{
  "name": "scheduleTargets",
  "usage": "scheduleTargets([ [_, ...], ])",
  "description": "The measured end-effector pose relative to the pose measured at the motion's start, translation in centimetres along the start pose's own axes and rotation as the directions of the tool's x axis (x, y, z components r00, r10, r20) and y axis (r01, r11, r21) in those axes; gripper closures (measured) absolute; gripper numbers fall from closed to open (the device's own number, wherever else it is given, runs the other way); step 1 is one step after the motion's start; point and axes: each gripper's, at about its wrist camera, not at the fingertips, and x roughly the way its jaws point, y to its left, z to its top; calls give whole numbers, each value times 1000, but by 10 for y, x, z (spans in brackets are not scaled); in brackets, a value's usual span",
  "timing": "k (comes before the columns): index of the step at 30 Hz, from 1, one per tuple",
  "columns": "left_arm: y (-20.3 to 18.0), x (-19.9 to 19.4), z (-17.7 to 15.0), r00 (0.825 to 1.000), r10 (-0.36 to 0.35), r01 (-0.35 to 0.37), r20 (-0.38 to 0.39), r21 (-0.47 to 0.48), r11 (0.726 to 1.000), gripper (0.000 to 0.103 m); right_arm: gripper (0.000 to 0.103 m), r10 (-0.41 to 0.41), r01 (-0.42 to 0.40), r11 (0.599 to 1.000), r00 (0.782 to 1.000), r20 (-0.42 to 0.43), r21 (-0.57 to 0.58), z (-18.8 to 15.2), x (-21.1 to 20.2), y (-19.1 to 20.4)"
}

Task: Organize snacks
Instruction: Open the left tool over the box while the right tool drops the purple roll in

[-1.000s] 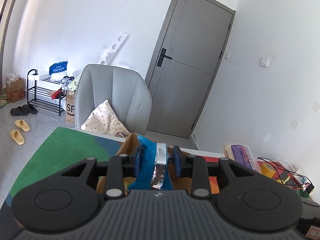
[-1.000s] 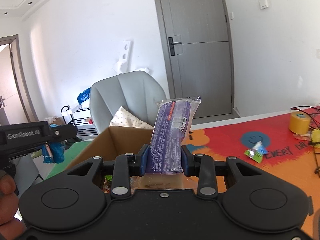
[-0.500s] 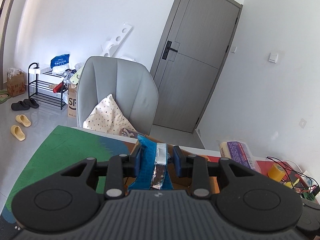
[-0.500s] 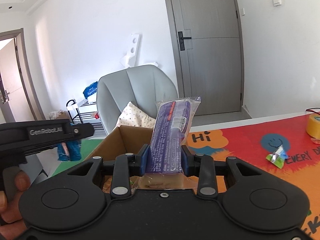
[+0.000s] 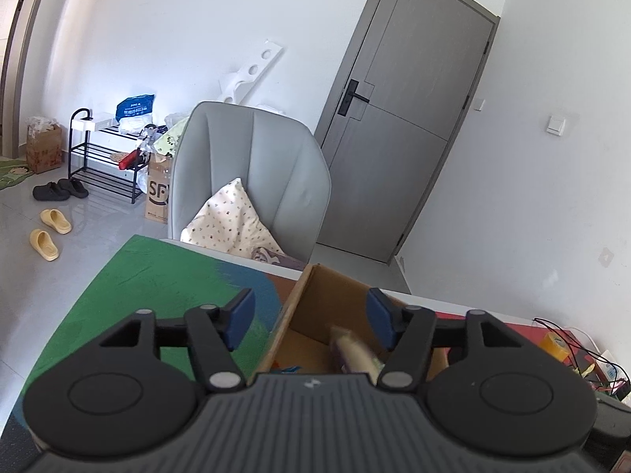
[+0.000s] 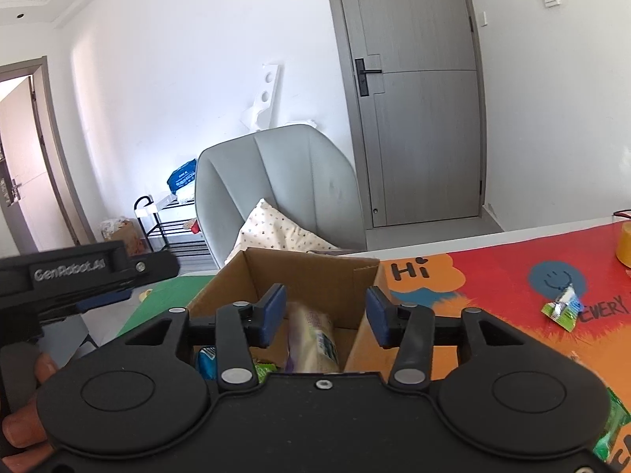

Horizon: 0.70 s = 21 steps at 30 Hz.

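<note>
Here, an open cardboard box sits on the worktop at the centre of the right wrist view, and the snacks are inside it. A long pale packet with purple print, blurred, stands tilted in the box just below the gap between the fingers, touching neither of them. A blue-wrapped snack and a green one lie lower left of it in the box.

The right gripper has just been opening; its blue-padded fingers stand apart with nothing pressed between them. The left gripper has also just been opening; its fingers are released and spread wide, the left one over the green part of the mat, the right one over the box. In that view the same pale packet shows blurred low in the box.

To the right of the box, a small green and white sachet lies on the red part of the mat, well apart. A yellow tape roll is at the right edge.

At lower left, a person's hand holds the black body of the left gripper. Behind the worktop stands a grey chair with a patterned cushion, and a grey door fills the upper right.
</note>
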Motion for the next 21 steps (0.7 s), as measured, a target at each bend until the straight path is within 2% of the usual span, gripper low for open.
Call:
scheduleTargets([
  [2,0,-3,-2,1000,2,-2,-1,1,1000,28,50,-9,9,1000,1000,1,9,-1,-4,-3],
  [5,-3,-6,-5,1000,11,-11,-7,18,1000,22,41,-23,23,1000,1000,4,16,-2,-10,-6],
  [11,-7,-7,-14,999,19,-17,-27,45,999,15,25,-52,52,997,999,-4,53,-8,-21,-18],
  [13,-9,-7,-16,999,24,-23,-28,49,999,11,16,-63,63,996,998,1,64,-10,-25,-22],
  [21,-27,-2,-25,998,49,-46,-43,79,996,7,1,-72,68,991,997,27,115,-14,-38,-46],
])
